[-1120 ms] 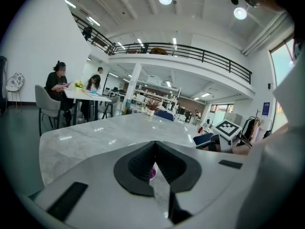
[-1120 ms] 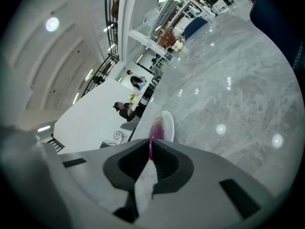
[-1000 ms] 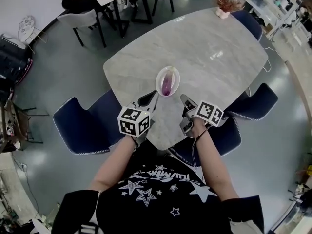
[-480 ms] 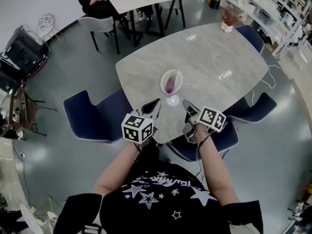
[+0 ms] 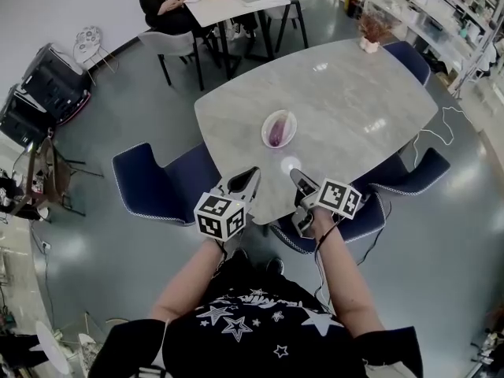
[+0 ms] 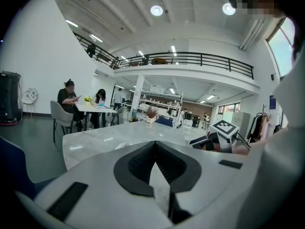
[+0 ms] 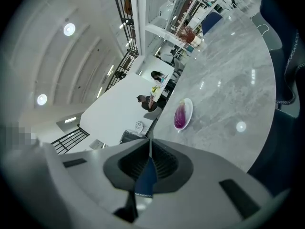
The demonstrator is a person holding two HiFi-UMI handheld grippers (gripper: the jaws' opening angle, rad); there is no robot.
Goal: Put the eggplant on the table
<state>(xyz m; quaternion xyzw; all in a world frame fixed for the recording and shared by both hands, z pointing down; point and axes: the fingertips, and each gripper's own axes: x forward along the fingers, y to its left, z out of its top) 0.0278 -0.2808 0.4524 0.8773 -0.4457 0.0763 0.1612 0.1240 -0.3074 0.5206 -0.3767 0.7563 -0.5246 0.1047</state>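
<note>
We are holding the left tongs point(image 5: 250, 175) and right tongs point(image 5: 298, 178) closed and empty at the pale grey marble desk's point(image 5: 354, 93) near edge, the glossy purple eggplant point(image 5: 275, 133) lying well apart in its shallow white dish point(image 5: 292, 120), and are judging reaching, opening and grasping as next.

Open-plan office: mezzanine point(image 6: 190, 63), tables point(image 5: 346, 93), chairs point(image 5: 153, 183), shelving point(image 5: 431, 20)

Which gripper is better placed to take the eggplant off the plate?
Probably right: the right gripper faces the eggplant on its plate; the left gripper has no sight of it. Both are shut and empty.
</note>
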